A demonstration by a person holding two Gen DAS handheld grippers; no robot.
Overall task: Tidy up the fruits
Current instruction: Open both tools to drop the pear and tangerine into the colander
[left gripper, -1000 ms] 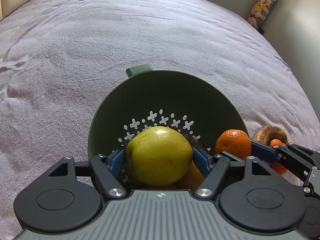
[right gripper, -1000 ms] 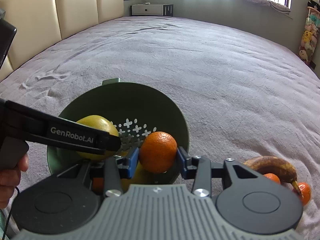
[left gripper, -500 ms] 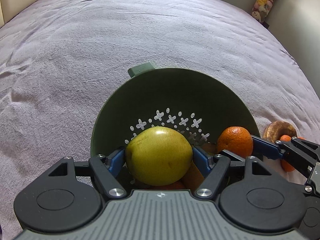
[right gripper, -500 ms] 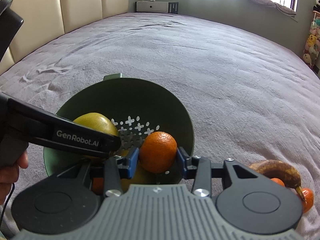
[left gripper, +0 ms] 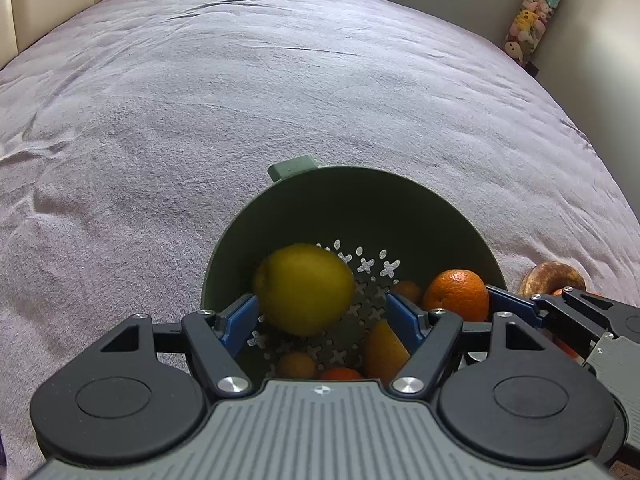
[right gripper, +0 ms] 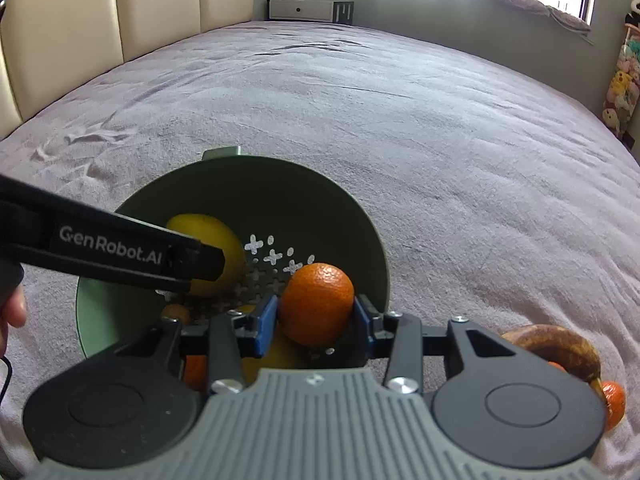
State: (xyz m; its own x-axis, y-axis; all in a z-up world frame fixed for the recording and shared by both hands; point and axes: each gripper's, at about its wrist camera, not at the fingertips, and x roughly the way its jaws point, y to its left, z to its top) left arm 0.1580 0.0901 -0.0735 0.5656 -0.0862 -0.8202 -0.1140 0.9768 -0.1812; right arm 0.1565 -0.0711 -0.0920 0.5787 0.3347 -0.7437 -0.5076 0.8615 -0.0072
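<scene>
My left gripper (left gripper: 320,316) has let go: a second ago its blue pads were clamped on the yellow-green fruit (left gripper: 304,288), and now the jaws stand wide, with a clear gap on the right side, while the fruit shows blurred between and ahead of them, inside the green colander (left gripper: 360,196); whether it has landed on the perforated bottom I cannot tell. The jaws have just been opening a little further. My right gripper (right gripper: 316,316) has not changed: it stays narrow, clamped on the orange (right gripper: 317,309), holding it over the near right rim of the colander. The view has shifted a little, so more of the colander's holed floor shows than before, with a few small orange fruits (left gripper: 297,365) and a yellow-orange piece (left gripper: 384,350) lying at its near side. The colander sits on the bed (left gripper: 200,120), towards its near edge, its tab handle pointing away from me. Just right of it on the grey cover lie a brown, overripe banana (right gripper: 560,350) and a small orange fruit (right gripper: 614,398) touching its tip. In the right wrist view the left gripper's black finger crosses in front of the yellow-green fruit and hides part of it, and a bit of a hand (right gripper: 14,312) shows at the left edge.
</scene>
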